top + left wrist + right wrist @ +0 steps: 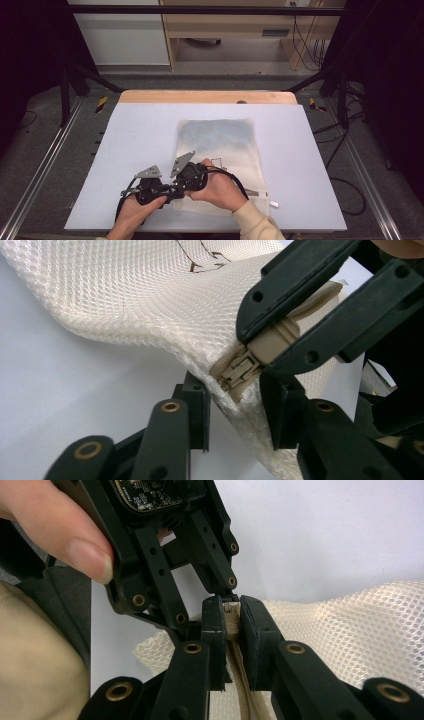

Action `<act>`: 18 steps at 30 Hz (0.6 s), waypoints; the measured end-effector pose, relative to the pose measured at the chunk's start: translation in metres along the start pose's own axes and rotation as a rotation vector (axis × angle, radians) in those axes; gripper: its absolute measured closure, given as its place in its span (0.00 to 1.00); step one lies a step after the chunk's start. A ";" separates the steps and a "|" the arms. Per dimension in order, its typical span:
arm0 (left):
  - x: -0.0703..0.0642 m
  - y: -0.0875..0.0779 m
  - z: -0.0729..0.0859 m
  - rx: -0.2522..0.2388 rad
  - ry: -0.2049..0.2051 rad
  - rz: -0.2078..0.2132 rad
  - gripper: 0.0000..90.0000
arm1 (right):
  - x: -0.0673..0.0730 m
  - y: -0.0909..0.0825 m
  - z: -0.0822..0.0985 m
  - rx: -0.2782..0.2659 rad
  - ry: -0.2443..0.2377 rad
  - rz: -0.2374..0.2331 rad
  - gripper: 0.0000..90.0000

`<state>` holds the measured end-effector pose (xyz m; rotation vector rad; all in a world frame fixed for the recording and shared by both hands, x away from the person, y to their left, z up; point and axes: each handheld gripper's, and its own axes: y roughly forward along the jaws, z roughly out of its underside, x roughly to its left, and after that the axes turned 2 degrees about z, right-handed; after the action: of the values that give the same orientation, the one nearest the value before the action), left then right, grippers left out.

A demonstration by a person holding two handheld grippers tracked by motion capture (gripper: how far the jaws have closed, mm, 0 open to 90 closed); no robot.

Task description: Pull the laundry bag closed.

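**One camera overhead, two riding in close**

The high view looks forward and down over the whole table. Both gripper views sit very close, facing each other across the mesh bag's zipper corner, their shared ground.

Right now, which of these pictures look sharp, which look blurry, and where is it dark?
High view: soft overall, the table evenly lit, its surroundings nearly black. Left gripper view: the mesh bag and zipper slider are crisp, the nearest claw parts blurred. Right gripper view: the thumb up close is soft; the mesh at right is fairly clear.
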<state>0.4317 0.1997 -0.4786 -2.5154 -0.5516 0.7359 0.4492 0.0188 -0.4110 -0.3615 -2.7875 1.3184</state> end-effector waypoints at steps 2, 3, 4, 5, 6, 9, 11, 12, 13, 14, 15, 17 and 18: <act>0.000 0.000 0.000 -0.004 0.006 -0.008 0.79 | 0.000 0.000 0.000 -0.008 0.001 -0.003 0.91; 0.000 0.000 0.000 -0.003 0.009 -0.011 0.81 | -0.001 0.000 0.000 -0.008 0.002 -0.005 0.91; 0.000 0.000 0.000 -0.003 0.011 -0.016 0.82 | -0.001 -0.001 0.000 -0.008 0.000 -0.005 0.91; 0.000 0.000 0.000 -0.001 0.011 -0.018 0.83 | -0.001 -0.001 0.001 -0.007 0.003 -0.004 0.91; 0.000 0.000 0.000 0.000 0.011 -0.019 0.85 | 0.000 -0.001 0.001 -0.007 0.007 -0.004 0.91; 0.000 0.001 0.001 0.000 0.012 -0.026 0.87 | 0.000 -0.001 0.001 -0.006 0.007 -0.003 0.91; 0.001 0.001 0.001 0.000 0.010 -0.027 0.88 | 0.000 -0.001 0.001 -0.006 0.006 -0.003 0.91; 0.001 0.001 0.001 0.000 0.007 -0.028 0.88 | -0.001 -0.002 0.001 -0.006 0.006 -0.002 0.91; 0.001 0.001 0.001 0.000 0.007 -0.029 0.88 | -0.001 -0.001 0.001 -0.007 0.006 -0.003 0.91; 0.001 0.001 0.001 0.000 0.007 -0.030 0.88 | -0.001 -0.001 0.001 -0.007 0.005 -0.003 0.91; 0.001 0.001 0.001 0.000 0.008 -0.032 0.88 | -0.001 -0.001 0.001 -0.006 0.000 -0.003 0.91; 0.001 0.001 0.001 -0.001 0.010 -0.035 0.88 | -0.001 -0.001 0.002 -0.002 -0.001 0.000 0.91; 0.001 0.001 0.001 -0.003 0.009 -0.036 0.88 | -0.001 -0.001 0.002 -0.002 0.001 0.000 0.91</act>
<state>0.4320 0.1996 -0.4795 -2.5033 -0.5931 0.7105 0.4492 0.0165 -0.4111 -0.3620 -2.7885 1.3154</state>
